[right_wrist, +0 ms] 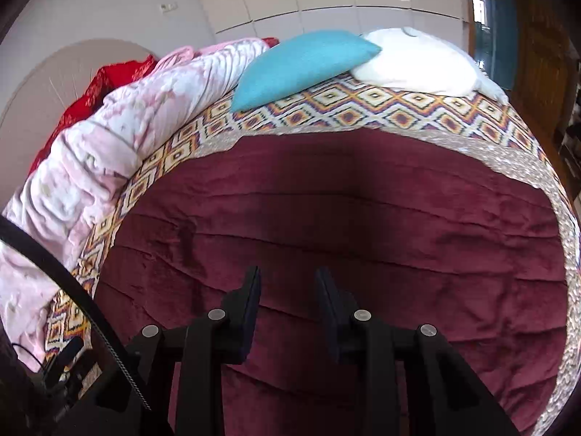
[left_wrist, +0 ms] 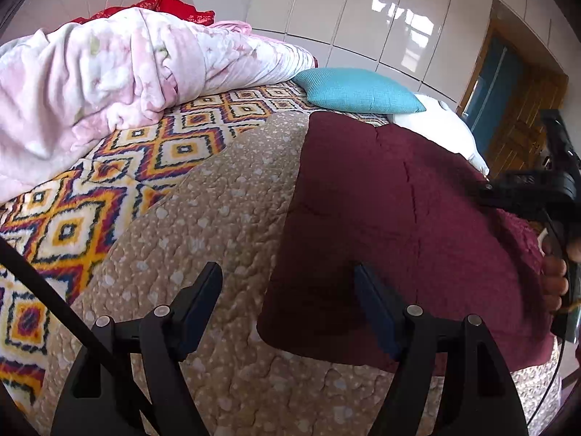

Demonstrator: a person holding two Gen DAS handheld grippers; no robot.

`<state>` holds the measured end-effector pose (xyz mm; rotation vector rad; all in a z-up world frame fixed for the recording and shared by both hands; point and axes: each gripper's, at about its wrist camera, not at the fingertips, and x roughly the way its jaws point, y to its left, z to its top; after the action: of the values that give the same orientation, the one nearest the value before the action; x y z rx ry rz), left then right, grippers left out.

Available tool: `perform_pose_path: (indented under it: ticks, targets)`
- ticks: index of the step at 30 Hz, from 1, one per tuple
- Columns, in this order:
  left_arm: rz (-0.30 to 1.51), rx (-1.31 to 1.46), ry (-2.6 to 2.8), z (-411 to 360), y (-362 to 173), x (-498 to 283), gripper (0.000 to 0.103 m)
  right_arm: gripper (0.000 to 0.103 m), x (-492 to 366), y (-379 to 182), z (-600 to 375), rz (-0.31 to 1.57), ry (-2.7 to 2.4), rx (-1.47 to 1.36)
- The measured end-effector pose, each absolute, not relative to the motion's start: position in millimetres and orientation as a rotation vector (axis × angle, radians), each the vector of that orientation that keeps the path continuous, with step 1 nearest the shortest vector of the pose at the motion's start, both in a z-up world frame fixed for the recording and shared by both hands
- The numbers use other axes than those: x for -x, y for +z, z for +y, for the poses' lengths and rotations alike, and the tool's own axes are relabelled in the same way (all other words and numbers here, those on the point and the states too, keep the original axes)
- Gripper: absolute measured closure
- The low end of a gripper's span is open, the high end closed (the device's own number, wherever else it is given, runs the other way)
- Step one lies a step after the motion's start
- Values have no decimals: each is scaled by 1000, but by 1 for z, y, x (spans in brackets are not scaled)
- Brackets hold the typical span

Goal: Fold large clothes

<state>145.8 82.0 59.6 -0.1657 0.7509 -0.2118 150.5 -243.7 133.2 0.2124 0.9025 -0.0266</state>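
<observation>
A large blanket lies spread on the bed, with a beige dotted quilted side (left_wrist: pixel 203 225) and a maroon plush side (left_wrist: pixel 392 210) folded over it. My left gripper (left_wrist: pixel 288 274) is open and empty, hovering above the maroon edge where it meets the beige. My right gripper (right_wrist: pixel 288 278) is open and empty just above the maroon plush (right_wrist: pixel 363 210). The right gripper also shows at the right edge of the left wrist view (left_wrist: pixel 533 196), held by a hand.
A bed cover with a diamond pattern (left_wrist: pixel 120 167) lies underneath. A bunched pink duvet (left_wrist: pixel 109 80) sits at the left, red fabric (left_wrist: pixel 170 5) behind it. A teal cushion (left_wrist: pixel 356 91) and a white pillow (left_wrist: pixel 439 127) lie at the head. White wardrobes (left_wrist: pixel 381 18) and a wooden door (left_wrist: pixel 519 109) stand beyond.
</observation>
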Motion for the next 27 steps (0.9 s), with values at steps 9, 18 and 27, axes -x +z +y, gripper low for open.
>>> perform_pose_path:
  ticks: [9, 18, 27]
  targets:
    - [745, 187, -256, 105, 41, -144, 25, 51, -253, 64, -192, 899, -230, 20]
    - [739, 206, -248, 118, 47, -135, 25, 55, -250, 103, -154, 854, -286, 128]
    - [735, 206, -239, 124, 49, -134, 25, 48, -241, 59, -84, 931, -173, 205]
